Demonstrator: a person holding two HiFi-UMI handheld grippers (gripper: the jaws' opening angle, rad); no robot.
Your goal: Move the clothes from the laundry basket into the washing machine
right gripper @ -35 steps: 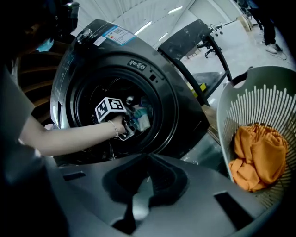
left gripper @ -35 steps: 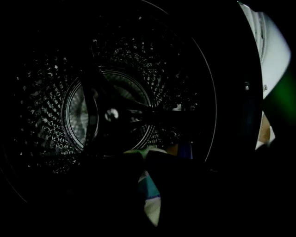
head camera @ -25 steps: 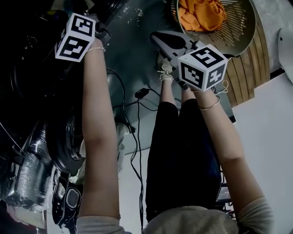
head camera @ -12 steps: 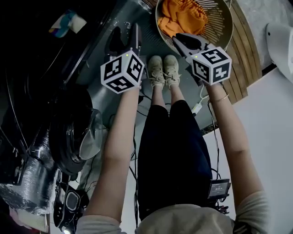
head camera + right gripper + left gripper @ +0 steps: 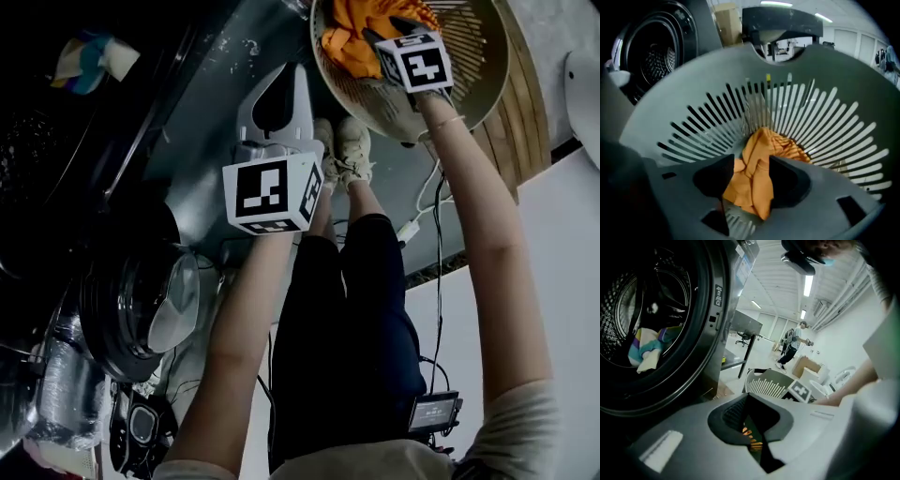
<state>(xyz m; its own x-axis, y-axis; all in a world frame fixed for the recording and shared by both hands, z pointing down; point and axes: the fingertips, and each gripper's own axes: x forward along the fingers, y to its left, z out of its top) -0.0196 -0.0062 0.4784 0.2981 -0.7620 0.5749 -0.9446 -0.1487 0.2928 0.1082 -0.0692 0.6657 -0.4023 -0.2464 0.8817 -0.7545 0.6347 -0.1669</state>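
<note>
1. Grey floor (image 5: 225,56) strewn with cables (image 5: 438,225); bright hall beyond, ceiling strip lights (image 5: 807,285), distant person (image 5: 792,345).
2. Washing machine (image 5: 701,329) open, multicoloured cloth (image 5: 644,350) in drum.
3. Left tongs (image 5: 751,425) just closed, gripping nothing.
4. Right tongs (image 5: 750,180) just opened, spread astride orange garment (image 5: 761,145) in slatted laundry basket (image 5: 820,117).
</note>
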